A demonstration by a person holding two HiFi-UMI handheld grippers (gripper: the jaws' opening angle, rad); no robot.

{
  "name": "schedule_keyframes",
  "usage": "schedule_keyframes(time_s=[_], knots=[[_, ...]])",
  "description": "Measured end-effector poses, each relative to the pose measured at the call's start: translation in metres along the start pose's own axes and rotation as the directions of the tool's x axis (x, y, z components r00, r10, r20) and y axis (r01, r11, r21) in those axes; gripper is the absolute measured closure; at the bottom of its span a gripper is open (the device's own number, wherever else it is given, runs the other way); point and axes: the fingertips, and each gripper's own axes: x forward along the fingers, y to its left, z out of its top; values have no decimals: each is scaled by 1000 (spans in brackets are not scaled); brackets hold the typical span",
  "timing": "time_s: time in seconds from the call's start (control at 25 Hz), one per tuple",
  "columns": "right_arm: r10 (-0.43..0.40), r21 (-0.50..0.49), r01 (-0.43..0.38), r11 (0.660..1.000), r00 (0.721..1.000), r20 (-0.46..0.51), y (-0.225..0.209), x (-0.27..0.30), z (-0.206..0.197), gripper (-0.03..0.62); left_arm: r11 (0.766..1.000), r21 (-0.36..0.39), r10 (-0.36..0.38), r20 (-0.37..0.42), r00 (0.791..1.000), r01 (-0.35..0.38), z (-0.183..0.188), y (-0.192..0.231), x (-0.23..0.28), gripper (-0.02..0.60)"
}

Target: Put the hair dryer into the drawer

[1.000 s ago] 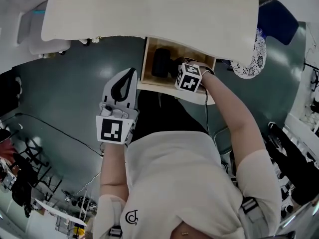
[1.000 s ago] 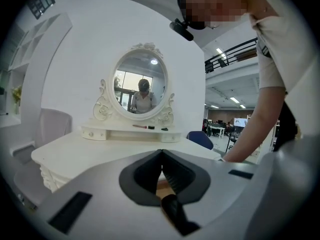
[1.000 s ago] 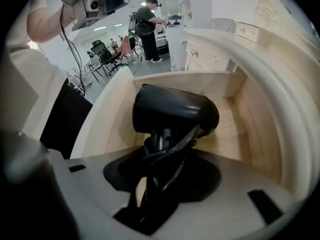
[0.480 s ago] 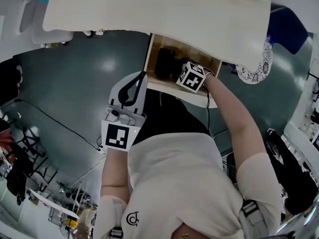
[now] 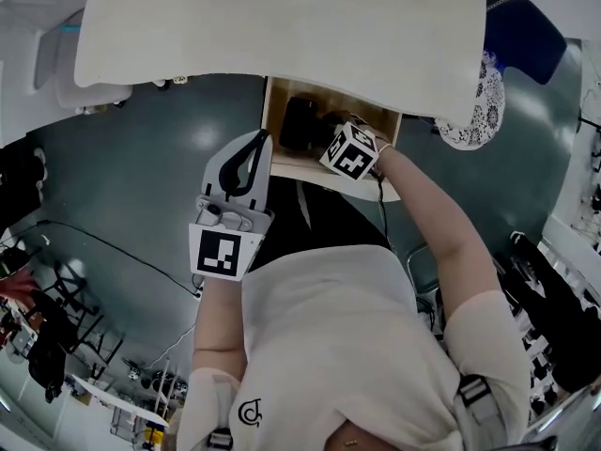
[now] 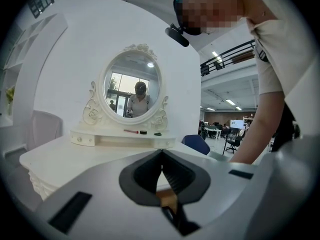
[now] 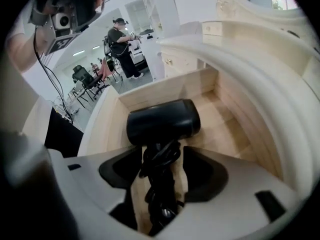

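Note:
A black hair dryer (image 7: pixel 162 120) lies on the floor of the open wooden drawer (image 7: pixel 165 86), its cord wound round the handle. My right gripper (image 7: pixel 161 159) points steeply down into the drawer. Its jaws are opening, with the handle between them and a gap on either side. From the head view the hair dryer (image 5: pixel 299 125) shows dark inside the drawer (image 5: pixel 319 165), beside the right gripper's marker cube (image 5: pixel 347 150). My left gripper (image 5: pixel 255 144) hangs shut and empty just left of the drawer front. In its own view the left gripper (image 6: pixel 161 156) has its jaws meeting at the tip.
The white dressing table top (image 5: pixel 282 26) overhangs the back of the drawer. An oval mirror (image 6: pixel 132 91) with small items on its shelf stands on the table. A blue chair (image 5: pixel 531 36) sits to the right. Cables (image 5: pixel 113 247) run over the dark floor at left.
The right gripper's cube has rolled above the drawer. The left gripper has drifted a little up towards the drawer front.

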Motion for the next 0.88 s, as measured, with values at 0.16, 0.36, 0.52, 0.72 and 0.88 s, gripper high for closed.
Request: schedule_keyframes(time_s=[0.16,0.36,0.52,0.72,0.88], knots=[[-38,14,37,999,999,37,-1,-30,17,349,1000,25,-16,12,1000,15,18,-5,4,569],[-206,-2,213,977,952,228,-11,-98,65,586,1000,11,-16,-2,1000,16,32,-3,0,569],[-282,22,300,954,866,413,-22,-160,105,586,999,5,-50,30,998,50,50,-2,9,569],[-409,123,411,903,738,537,-31,-234,131,588,989,110,-105,57,993,98,81,-12,17,570],[-466,189,463,866,610,641,-30,-287,154,588,978,154,-156,108,982,139,109,-18,22,570]])
